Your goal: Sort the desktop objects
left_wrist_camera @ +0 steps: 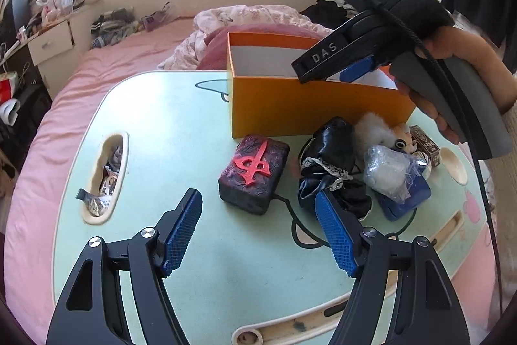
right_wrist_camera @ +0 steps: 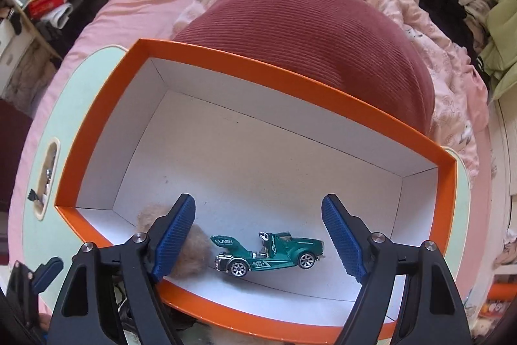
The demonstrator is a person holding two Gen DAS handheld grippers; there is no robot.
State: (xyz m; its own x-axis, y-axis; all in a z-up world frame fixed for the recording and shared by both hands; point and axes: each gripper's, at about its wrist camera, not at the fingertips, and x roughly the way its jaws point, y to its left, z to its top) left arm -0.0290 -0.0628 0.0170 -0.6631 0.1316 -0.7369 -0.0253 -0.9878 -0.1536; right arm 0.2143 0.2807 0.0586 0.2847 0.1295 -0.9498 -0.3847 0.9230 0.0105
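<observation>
While one toy car (right_wrist_camera: 268, 253) lies inside, one orange box (right_wrist_camera: 300, 86) stands.

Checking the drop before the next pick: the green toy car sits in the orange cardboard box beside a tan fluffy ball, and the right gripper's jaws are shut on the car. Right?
Not quite. In the right wrist view the right gripper has its jaws open above the green toy car, not gripping it. The car does lie in the orange cardboard box beside the tan fluffy ball.

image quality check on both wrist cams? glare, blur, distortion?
Left wrist: windows blown out, soft glare on the table, strong fisheye bend, dark vignette corners; box and left gripper sharp. Right wrist: even light, car crisp with a faint shadow, box rim bowed by the lens, right gripper sharp.
</observation>
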